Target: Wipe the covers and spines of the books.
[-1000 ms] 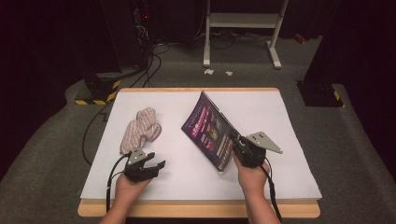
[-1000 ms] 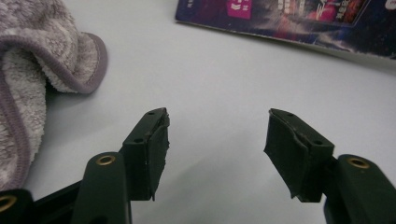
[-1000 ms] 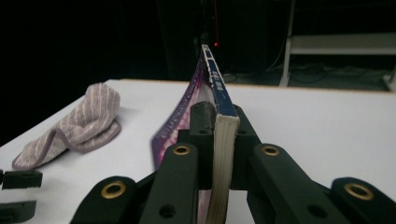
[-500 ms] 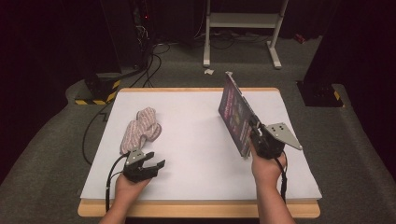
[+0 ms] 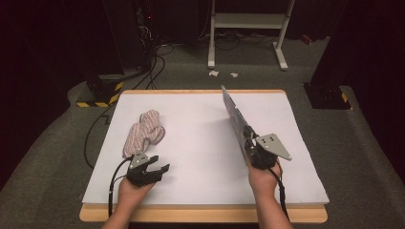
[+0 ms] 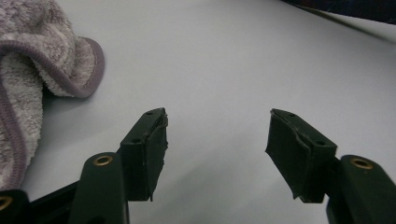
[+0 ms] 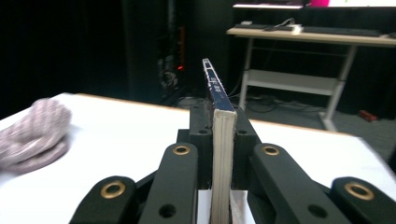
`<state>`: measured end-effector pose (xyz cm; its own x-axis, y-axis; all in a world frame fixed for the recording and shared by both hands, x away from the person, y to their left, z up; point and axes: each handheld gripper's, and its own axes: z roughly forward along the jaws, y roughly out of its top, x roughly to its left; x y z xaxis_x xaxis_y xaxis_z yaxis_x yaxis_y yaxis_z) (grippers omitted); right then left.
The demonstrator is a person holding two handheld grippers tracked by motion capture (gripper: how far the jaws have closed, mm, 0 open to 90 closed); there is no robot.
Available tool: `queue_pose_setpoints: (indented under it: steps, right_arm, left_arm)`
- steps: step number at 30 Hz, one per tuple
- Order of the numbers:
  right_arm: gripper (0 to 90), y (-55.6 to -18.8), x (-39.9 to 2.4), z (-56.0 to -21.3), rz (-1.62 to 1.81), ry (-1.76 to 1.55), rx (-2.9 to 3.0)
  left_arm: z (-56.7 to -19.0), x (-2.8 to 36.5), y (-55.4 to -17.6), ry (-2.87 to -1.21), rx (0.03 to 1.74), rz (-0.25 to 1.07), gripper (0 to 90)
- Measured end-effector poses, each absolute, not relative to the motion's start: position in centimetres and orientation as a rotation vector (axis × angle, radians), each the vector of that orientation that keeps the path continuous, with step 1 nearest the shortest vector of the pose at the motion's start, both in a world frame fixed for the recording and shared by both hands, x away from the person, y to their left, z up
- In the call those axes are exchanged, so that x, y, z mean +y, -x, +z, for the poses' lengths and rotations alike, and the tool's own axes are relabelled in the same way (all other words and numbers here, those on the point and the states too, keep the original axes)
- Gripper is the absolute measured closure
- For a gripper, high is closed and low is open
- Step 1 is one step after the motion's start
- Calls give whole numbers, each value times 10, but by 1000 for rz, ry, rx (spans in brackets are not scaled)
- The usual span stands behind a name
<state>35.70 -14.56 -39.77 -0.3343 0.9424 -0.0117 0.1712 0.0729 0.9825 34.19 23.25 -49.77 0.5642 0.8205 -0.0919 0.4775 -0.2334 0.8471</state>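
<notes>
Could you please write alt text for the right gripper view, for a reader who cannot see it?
The right gripper clamps a thin book upright on edge between its black jaws, above the white table. A striped towel lies blurred at far left.

The high view looked forward and down from above the near edge of the white table (image 5: 200, 129), far enough back to take in the whole top and the dark floor beyond. The left gripper view sat low and close over the table (image 6: 233, 60), looking along its own jaws, with the towel (image 6: 32, 70) at its left edge. The right gripper view faced level across the table (image 7: 116, 135) toward the far desk (image 7: 308, 35). All three shared the towel (image 5: 143, 131) (image 7: 35, 133).
</notes>
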Motion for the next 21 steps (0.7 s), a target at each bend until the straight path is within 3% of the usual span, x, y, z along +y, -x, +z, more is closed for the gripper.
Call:
queue_pose_setpoints:
  steps: [12, 21]
  right_arm:
    - [835, -368, -69, -438, 1305, -1100, 1822]
    - [765, -371, -20, -463, 1266, -1040, 1917]
  left_arm:
    - [-497, 234, -342, -1882, 1056, 478, 379]
    - [-497, 237, -342, -1881, 1059, 479, 380]
